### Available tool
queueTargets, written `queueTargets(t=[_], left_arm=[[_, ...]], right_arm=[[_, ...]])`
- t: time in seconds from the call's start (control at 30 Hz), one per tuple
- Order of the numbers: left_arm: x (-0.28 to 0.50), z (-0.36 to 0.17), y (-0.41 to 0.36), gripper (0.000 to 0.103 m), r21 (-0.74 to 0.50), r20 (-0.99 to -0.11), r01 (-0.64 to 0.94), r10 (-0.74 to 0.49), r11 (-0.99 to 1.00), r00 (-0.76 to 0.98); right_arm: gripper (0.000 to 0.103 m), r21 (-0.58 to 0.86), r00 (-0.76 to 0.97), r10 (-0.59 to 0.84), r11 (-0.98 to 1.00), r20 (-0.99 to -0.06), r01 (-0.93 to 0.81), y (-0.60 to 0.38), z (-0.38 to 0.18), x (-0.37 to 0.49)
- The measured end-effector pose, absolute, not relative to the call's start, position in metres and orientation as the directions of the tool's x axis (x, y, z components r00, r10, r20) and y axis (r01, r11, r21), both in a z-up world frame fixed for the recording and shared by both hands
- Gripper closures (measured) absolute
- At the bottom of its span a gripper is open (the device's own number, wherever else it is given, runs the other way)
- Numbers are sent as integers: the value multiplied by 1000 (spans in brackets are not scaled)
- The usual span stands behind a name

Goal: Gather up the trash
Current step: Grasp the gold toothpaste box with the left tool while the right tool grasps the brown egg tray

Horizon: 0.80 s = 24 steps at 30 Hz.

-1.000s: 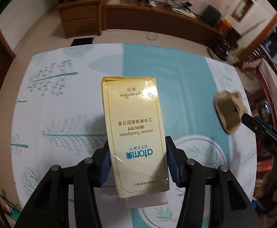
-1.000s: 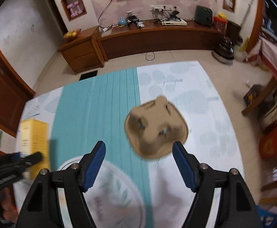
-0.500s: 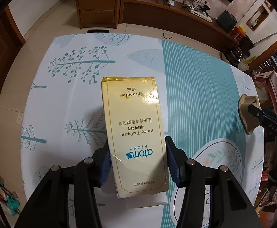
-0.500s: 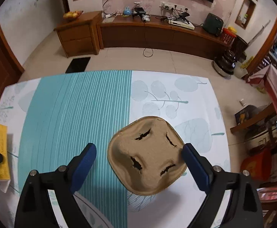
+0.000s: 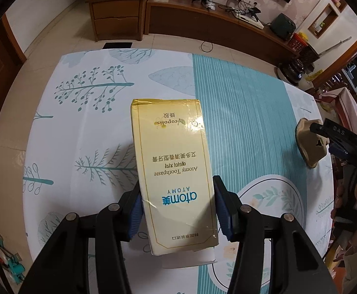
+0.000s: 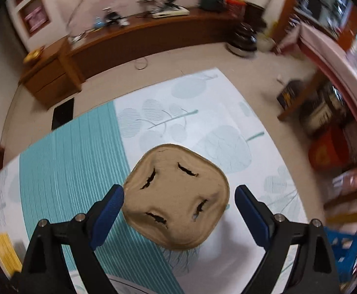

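The left gripper (image 5: 177,208) is closed on a gold toothpaste box (image 5: 173,171). Its 2 blue pads (image 5: 135,210) press the long sides of the box near the lower end, and the box points toward 12 o'clock in the left wrist view, above the tablecloth (image 5: 85,127). The print on the box reads upside down from this camera. A white flap hangs out at the box end nearest the camera.

The right gripper (image 6: 179,208) is wide apart around a brown paper cup holder (image 6: 177,198). The left pad (image 6: 107,212) is touching or almost touching the holder's edge at about 9 o'clock of it, I cannot tell which. The right pad (image 6: 250,216) stands just beside the edge at 3 o'clock, with a small gap. The holder has 4 torn slits on its face. Whether it rests on the cloth or is lifted, the pictures do not show clearly.

In the left wrist view the same cup holder (image 5: 310,144) appears at 3 o'clock, over the right border of the teal stripe (image 5: 242,112), with the right gripper's black body (image 5: 345,144) beside it. In the right wrist view the toothpaste box (image 6: 3,252) shows at 8 o'clock.

A wooden sideboard (image 5: 203,17) stands on the floor beyond the table, at 12 o'clock.
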State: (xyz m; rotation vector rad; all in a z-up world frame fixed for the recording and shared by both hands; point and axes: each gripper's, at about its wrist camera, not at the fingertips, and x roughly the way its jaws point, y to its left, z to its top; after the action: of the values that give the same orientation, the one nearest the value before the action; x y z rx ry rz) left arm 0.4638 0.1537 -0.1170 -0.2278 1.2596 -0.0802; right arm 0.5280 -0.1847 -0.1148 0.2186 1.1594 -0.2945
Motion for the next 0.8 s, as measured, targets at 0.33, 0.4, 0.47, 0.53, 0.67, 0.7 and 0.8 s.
queueTargets(t=[0.33,0.4,0.47,0.53,0.67,0.7,0.8], left_arm=[[451,-117,156,53,-201,-937,-42,-180,979,301],[445,-115,156,53,-194,-937,-33,-175,980,302],[436,-112,155,53,-186,-938,-22,-171,982,300],[424,-109,154,53,-182,-940,-11,-170,983,295],[391,-102,146,53,-166,-944,19,-165,986,285],[382,-100,143,53,-161,-946,24,-162,987,282],[347,-91,133,53,-155,-947,37,-159,987,278]], right_arm=[[27,164,361,28,921,-932,354,-183,-135,515],[27,200,380,66,925,-922,324,-177,-132,502],[27,247,395,117,922,-911,298,-172,-130,484],[27,287,399,164,919,-902,271,-165,-128,460],[27,357,393,251,907,-884,224,-160,-120,408],[27,365,390,263,906,-883,215,-159,-119,394],[27,415,374,320,886,-871,208,-162,-115,343]])
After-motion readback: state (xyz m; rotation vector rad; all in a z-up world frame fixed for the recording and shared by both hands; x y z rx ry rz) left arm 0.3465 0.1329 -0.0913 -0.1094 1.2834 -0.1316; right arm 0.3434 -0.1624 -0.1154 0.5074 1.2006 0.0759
